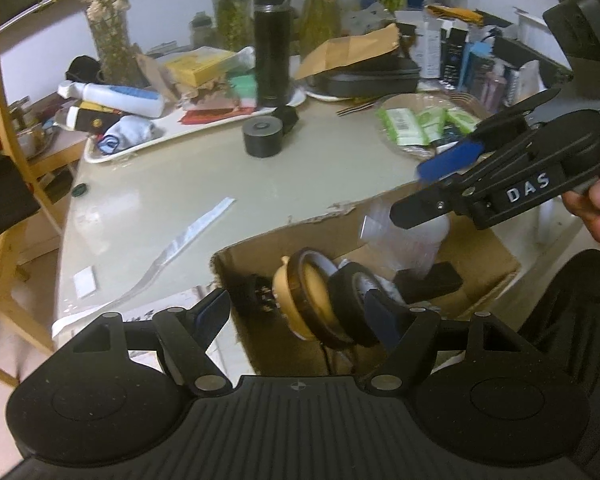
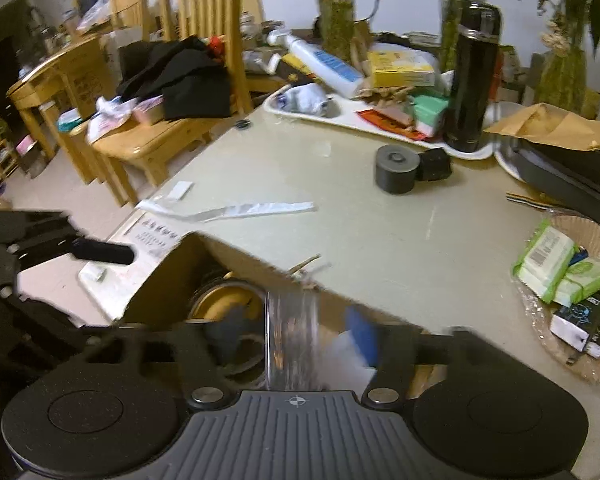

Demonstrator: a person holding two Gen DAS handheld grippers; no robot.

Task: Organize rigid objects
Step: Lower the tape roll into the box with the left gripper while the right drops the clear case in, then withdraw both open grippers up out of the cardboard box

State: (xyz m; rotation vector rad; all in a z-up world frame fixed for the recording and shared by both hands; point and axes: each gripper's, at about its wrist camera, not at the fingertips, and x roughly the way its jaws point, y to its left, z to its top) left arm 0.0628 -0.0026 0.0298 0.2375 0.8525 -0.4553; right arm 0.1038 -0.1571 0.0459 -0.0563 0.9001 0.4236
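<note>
In the cardboard box: tape rolls, clear jar.

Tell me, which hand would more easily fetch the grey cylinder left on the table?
Probably the left. The left gripper has open, empty fingers facing the grey cylinder. The right gripper hangs over the box with the clear jar between its fingers.

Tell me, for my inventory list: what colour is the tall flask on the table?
Black flask; clearest in the left wrist view.
</note>
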